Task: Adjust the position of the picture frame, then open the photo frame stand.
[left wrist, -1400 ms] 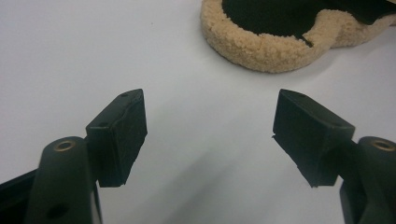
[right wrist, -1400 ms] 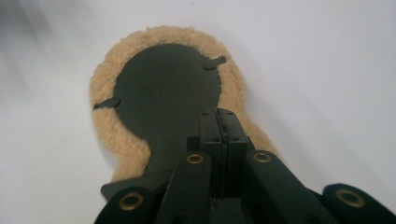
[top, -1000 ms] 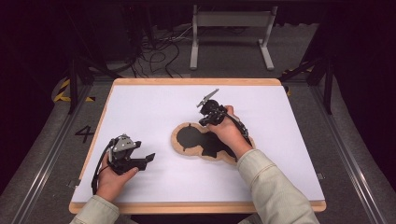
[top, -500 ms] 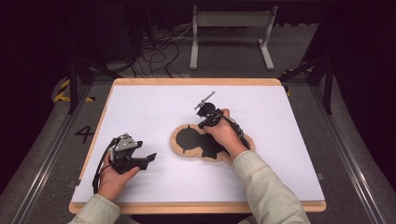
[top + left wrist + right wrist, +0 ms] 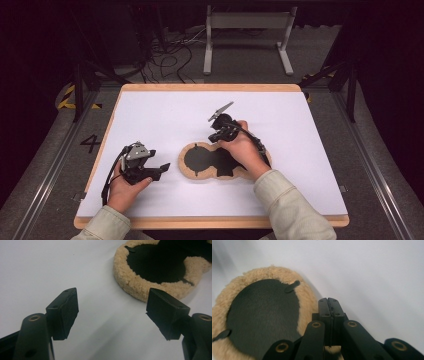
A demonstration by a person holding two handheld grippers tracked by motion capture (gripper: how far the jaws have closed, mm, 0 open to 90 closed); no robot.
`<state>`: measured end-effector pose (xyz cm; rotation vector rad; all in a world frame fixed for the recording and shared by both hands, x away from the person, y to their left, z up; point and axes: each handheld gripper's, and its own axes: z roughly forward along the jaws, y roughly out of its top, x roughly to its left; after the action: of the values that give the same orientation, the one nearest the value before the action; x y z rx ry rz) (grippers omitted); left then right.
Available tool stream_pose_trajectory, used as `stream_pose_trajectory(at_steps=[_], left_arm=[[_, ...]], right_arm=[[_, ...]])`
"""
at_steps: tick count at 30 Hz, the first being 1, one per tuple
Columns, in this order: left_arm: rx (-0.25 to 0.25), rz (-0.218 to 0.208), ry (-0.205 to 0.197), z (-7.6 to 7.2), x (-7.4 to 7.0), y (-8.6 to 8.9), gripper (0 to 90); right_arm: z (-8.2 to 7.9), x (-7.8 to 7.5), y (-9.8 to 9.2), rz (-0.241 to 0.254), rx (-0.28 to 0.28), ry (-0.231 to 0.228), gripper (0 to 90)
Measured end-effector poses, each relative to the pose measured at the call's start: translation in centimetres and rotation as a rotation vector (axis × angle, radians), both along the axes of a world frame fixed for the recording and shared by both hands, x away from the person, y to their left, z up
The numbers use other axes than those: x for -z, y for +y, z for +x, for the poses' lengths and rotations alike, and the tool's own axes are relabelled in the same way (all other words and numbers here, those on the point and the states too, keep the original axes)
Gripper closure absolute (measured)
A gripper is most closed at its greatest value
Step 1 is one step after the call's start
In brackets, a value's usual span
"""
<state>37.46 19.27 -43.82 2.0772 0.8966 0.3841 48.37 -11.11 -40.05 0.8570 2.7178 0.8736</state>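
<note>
The left tongs [image 5: 162, 170] are seen in the high view near the front left of the white bench [image 5: 310, 150], held in the person's left hand [image 5: 125, 187] and pointed toward the fleece pad [image 5: 210, 161]. In the left gripper view the left tongs [image 5: 112, 312] are spread wide, with nothing but bare bench surface between the two black jaws; no thing is gripped or touched by them. The fleece pad [image 5: 140, 282] is seen just beyond the jaw on the right of that view, apart from it.

The right tongs [image 5: 216, 136] are held in the right hand [image 5: 242, 150] at the far edge of the pad in the high view. In the right gripper view the right tongs [image 5: 328, 301] are closed completely, pad face against pad face, and nothing is caught between them. Their tips are seen just beside the tan woolly rim of the fleece pad [image 5: 304, 290]; whether the rim is actually touched cannot be told.

The pad lies flat near the middle of the bench, slightly toward the front: two round black lobes bordered by tan fleece, partly covered by the right hand.
</note>
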Motion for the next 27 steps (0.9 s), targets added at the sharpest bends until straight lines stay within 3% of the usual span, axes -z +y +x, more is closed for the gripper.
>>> stream_pose_trajectory(at_steps=[4, 11, 21, 27], left_arm=[[0.006, -0.012, 0.004, 0.3, -0.1, -0.3, 26.6], [0.022, -0.027, 0.006, 0.6, -0.8, -1.0, 27.0], [0.035, -0.024, 0.006, 0.9, -0.8, -1.5, 27.0], [0.033, -0.028, 0.007, 0.9, -0.8, -1.5, 27.0]], right_arm=[[-1.6, -2.0, -3.0, 0.034, 0.028, -0.045, 90.0], [-4.7, -4.1, -6.8, 0.116, 0.041, -0.109, 86.9], [-8.3, -5.1, -9.1, 0.184, 0.006, -0.153, 85.0], [-10.2, -4.8, -9.5, 0.177, -0.024, -0.153, 84.3]])
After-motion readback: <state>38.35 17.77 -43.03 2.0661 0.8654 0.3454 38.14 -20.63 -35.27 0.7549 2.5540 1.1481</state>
